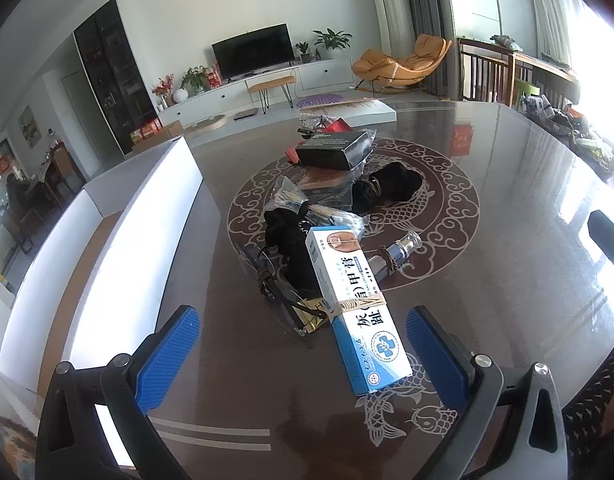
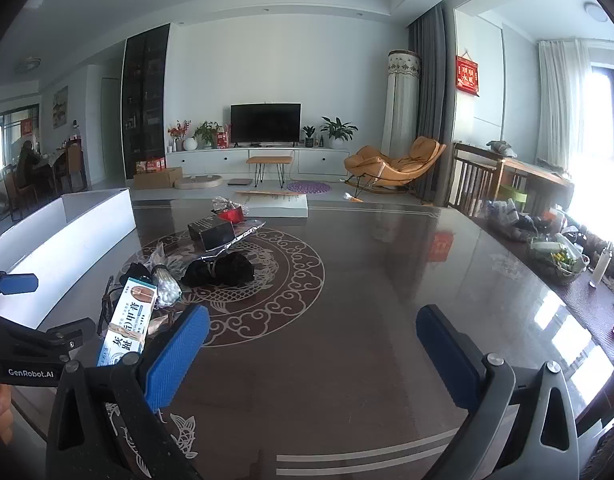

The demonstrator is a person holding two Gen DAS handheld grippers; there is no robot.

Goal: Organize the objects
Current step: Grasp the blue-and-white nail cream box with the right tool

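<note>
A blue-and-white medicine box [image 1: 353, 304] bound with a rubber band lies on the dark table, its near end between the open jaws of my left gripper [image 1: 303, 340], untouched. Behind it sits a pile: black cloth [image 1: 287, 252], a bag of cotton swabs [image 1: 307, 208], a small glass bottle [image 1: 395, 256], a black box [image 1: 335, 150] and another black cloth [image 1: 391, 184]. My right gripper [image 2: 313, 338] is open and empty over bare table to the right of the pile. The medicine box [image 2: 127, 320] and the left gripper [image 2: 19, 316] show at left in the right wrist view.
A long white open box [image 1: 119, 240] stands along the table's left side, also in the right wrist view [image 2: 63, 240]. A red item and foil wrap [image 2: 233, 214] lie at the far end of the pile. Baskets of clutter [image 2: 555, 260] line the table's right edge.
</note>
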